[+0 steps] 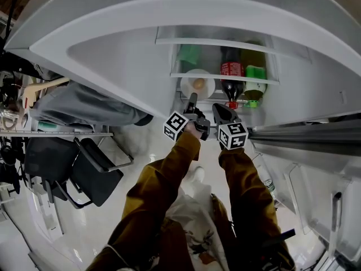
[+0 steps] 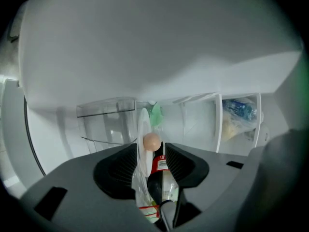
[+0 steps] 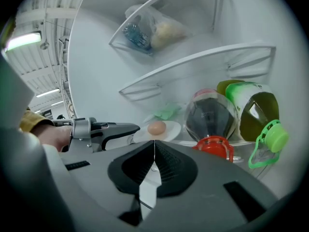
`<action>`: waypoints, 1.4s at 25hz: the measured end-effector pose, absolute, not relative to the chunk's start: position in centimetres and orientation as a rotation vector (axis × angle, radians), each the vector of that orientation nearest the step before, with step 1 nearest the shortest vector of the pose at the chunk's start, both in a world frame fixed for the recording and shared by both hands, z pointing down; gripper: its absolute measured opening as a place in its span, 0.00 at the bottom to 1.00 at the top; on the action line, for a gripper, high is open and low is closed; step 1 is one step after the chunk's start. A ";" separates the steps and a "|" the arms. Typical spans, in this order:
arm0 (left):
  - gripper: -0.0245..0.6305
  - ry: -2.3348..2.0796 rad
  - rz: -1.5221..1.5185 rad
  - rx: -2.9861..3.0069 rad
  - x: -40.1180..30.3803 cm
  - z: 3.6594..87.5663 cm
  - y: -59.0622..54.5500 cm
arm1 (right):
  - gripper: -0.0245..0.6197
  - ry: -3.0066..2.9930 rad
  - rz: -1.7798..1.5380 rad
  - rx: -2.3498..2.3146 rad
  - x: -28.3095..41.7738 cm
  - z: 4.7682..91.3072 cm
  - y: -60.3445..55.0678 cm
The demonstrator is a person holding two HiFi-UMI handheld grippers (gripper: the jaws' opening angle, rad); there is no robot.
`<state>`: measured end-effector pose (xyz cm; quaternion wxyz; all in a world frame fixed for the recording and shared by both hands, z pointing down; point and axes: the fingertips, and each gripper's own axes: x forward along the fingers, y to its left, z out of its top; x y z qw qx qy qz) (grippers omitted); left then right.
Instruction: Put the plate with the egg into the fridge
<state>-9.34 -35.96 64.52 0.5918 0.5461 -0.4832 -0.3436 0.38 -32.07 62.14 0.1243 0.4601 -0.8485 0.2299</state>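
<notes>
Plate (image 1: 197,79), head view: it sits on a shelf inside the fridge (image 1: 130,61), with the egg (image 1: 198,84) on top.
Neighbours, head view: a dark bottle (image 1: 231,72) lies just to the plate's right, and a green-capped bottle (image 1: 255,89) lies beyond that.
Left gripper (image 1: 192,97), head view: its tips are right up at the plate's near rim.
Right gripper (image 1: 219,109), head view: it is close alongside the left gripper, below the dark bottle's red cap (image 1: 232,104).
Fingers, left gripper view: the jaws stand wide apart. The plate shows edge-on in the gap with the egg against it, and the pads are not clamped on it. I can't tell whether the rim brushes the left pad.
Background, left gripper view: the dark bottle's red label is in line behind the plate.
Fingers, right gripper view: the jaws are pressed together with nothing between them.
Plate, right gripper view: it lies flat on the shelf (image 3: 203,57) level with the bottles, with the egg at its centre and the dark bottle just beside it.
Left gripper, right gripper view: a hand (image 3: 48,134) holds it, and its tip is just beside the plate's left rim.
Upper shelf, right gripper view: a bag (image 3: 149,33) lies there.
</notes>
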 end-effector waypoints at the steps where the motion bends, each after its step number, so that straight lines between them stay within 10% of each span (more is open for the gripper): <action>1: 0.29 -1.121 -0.804 1.270 -9.4 64.5 -35.8 | 0.05 -2.474 0.667 1.342 0.3 62.1 -32.1; 18: 0.08 -1.150 -0.768 1.228 -9.3 65.7 -34.6 | 0.05 -2.467 0.659 1.377 0.5 61.5 -31.4; 35: 0.08 -1.165 -0.771 1.215 -9.1 65.7 -36.4 | 0.05 -2.459 0.647 1.394 1.4 60.6 -30.9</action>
